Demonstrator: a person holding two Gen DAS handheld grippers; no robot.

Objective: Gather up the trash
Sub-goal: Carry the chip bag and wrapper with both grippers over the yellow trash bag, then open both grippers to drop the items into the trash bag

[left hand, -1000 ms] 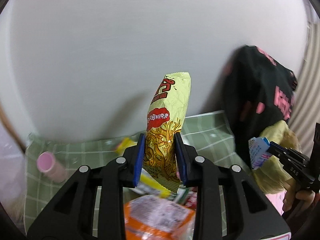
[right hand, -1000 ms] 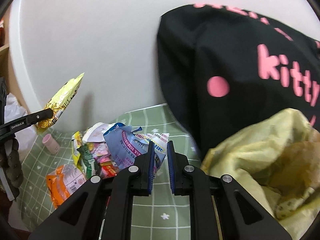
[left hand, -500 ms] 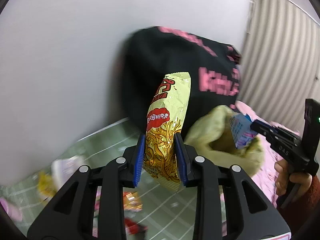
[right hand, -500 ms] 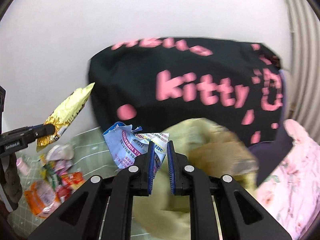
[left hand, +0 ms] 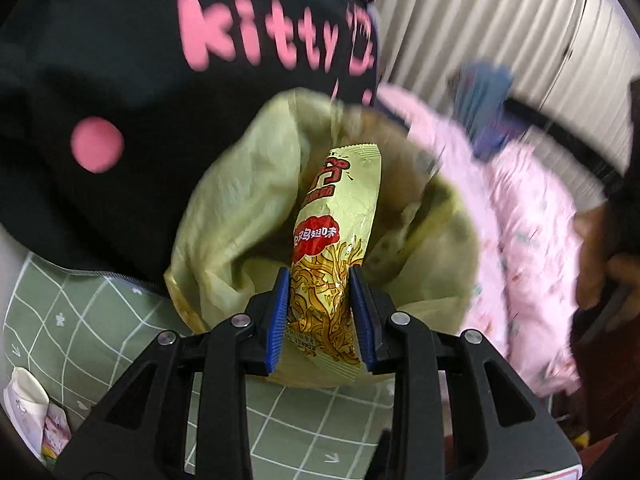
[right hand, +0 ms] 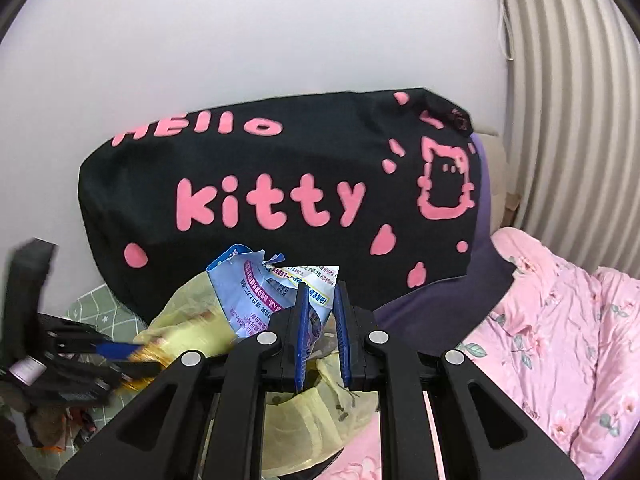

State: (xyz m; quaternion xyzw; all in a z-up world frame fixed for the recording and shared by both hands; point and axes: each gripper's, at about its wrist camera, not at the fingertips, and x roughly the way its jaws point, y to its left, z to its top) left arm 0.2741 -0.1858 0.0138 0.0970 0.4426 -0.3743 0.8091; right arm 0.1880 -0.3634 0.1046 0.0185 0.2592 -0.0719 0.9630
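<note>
**Left wrist view: wrappers at the bag mouth**

The left gripper (left hand: 318, 312) pinches a yellow noodle snack packet (left hand: 334, 248) over the open yellow-green trash bag (left hand: 240, 208). The right gripper (right hand: 322, 332) pinches a crumpled blue-white wrapper (right hand: 260, 292) above the same bag, before a black cushion (right hand: 280, 184).

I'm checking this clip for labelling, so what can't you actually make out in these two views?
- Left wrist view: the right gripper and its blue wrapper are smeared by motion blur.
- Left wrist view: the yellow trash bag interior sits behind the noodle snack packet.
- Right wrist view: the left gripper is blurred at the frame edge.
</note>
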